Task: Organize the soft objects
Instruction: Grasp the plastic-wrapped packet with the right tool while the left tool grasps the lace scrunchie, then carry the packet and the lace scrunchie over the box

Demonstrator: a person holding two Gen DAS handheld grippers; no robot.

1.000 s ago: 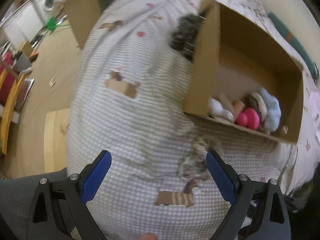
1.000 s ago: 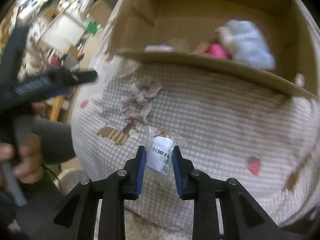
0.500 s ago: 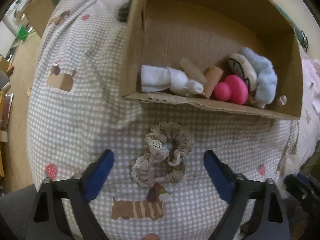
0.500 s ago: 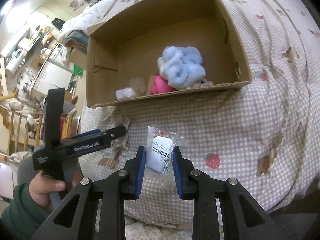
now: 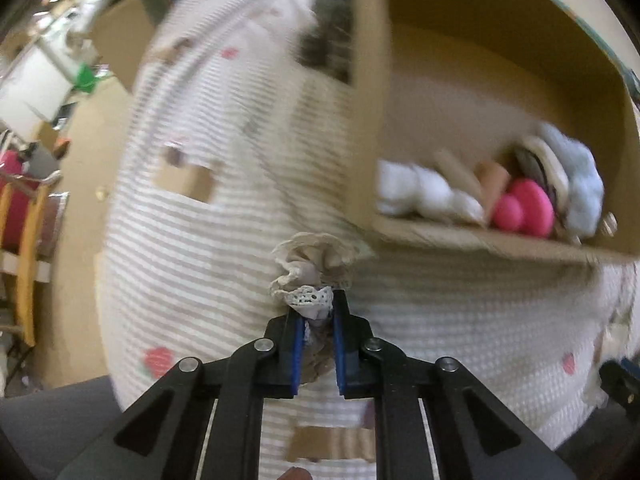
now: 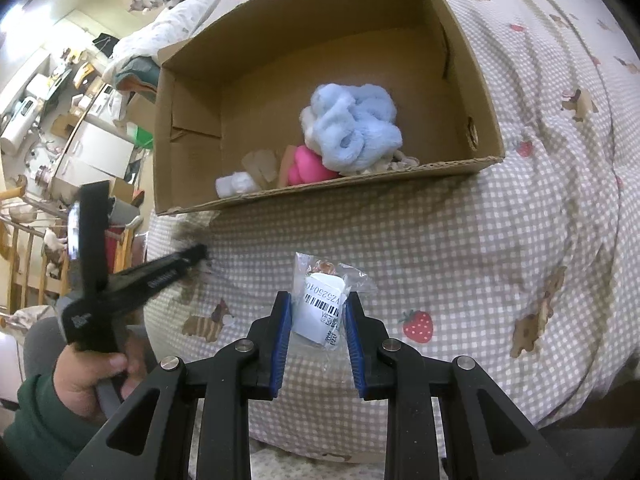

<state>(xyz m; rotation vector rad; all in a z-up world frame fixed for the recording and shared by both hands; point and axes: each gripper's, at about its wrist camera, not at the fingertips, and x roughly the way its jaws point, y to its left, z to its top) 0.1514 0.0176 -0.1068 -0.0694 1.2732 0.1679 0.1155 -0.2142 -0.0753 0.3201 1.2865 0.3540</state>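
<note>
Lace-trimmed beige scrunchie (image 5: pixel 310 280), on the checked bedspread (image 5: pixel 224 240), pinched by the closing left gripper (image 5: pixel 316 312); cardboard box (image 5: pixel 368 120) at two o'clock. Right gripper (image 6: pixel 318 316) clenches a labelled plastic packet (image 6: pixel 322 304) over the bedspread, box at twelve o'clock.

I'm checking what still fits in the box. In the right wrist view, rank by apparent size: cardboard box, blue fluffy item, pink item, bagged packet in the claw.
1. cardboard box
2. blue fluffy item
3 and 4. bagged packet and pink item: unsure, since the packet is nearer the camera and the pink item is partly hidden.
</note>
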